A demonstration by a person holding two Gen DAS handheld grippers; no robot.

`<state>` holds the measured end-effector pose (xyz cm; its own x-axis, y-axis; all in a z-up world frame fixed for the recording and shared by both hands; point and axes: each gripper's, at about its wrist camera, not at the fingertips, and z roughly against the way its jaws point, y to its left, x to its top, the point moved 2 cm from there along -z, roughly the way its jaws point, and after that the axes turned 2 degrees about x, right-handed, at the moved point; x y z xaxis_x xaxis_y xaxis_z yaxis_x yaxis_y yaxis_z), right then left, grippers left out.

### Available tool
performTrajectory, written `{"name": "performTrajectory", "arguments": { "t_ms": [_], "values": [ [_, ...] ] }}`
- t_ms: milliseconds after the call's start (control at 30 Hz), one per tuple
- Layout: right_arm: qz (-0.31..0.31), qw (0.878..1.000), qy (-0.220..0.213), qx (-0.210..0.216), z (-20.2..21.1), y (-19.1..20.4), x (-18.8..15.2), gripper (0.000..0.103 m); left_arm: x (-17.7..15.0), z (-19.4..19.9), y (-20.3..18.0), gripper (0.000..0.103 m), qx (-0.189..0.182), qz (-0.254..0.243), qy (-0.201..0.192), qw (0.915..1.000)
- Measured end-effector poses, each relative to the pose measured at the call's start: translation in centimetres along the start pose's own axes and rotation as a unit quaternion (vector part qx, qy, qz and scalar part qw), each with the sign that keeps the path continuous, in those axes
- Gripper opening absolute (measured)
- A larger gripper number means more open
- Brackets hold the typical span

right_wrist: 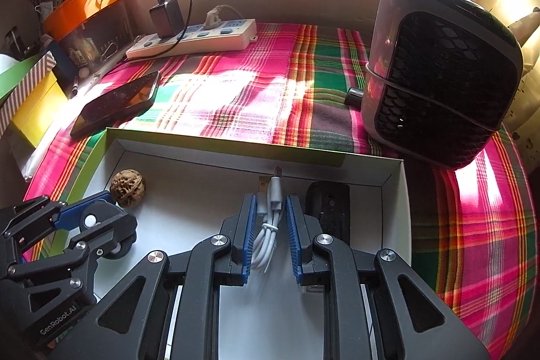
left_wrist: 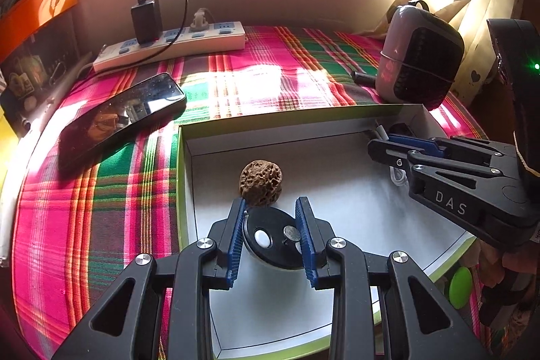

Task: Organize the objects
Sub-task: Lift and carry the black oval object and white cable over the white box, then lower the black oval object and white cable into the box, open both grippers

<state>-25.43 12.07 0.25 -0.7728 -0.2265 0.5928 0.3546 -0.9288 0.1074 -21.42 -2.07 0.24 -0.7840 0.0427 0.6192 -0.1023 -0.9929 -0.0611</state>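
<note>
The left gripper (left_wrist: 270, 208) clamps a round black disc (left_wrist: 273, 238) inside the white box (left_wrist: 337, 127) — a walnut (left_wrist: 260, 183) sits just ahead of its fingertips. The right gripper (right_wrist: 270, 208) grasps a coiled white cable (right_wrist: 270, 225) in the same box, a dark flat device (right_wrist: 329, 208) just to its right.

Rough pitted walnut (left_wrist: 260, 179); glossy phone (left_wrist: 121, 117); woven plaid cloth (left_wrist: 101, 208).
</note>
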Motion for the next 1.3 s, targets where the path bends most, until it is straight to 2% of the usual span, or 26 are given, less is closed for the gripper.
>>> {"name": "performTrajectory", "arguments": {
  "t_ms": [833,1067,1300],
  "values": [
    [-0.011,1.000,-0.003,-0.003,0.0,-0.3,-0.1,0.019,0.1,0.0,0.0,0.028,0.003,0.000,0.003,1.0000],
    [-0.012,1.000,-0.010,0.001,0.3,-0.1,-0.1,0.032,0.1,0.0,0.1,0.034,-0.003,0.003,0.003,1.0000],
    [-0.017,1.000,-0.015,0.002,1.1,0.1,-0.4,0.033,-0.2,0.8,-0.1,0.036,0.002,-0.001,-0.005,1.0000]
  ]
}}
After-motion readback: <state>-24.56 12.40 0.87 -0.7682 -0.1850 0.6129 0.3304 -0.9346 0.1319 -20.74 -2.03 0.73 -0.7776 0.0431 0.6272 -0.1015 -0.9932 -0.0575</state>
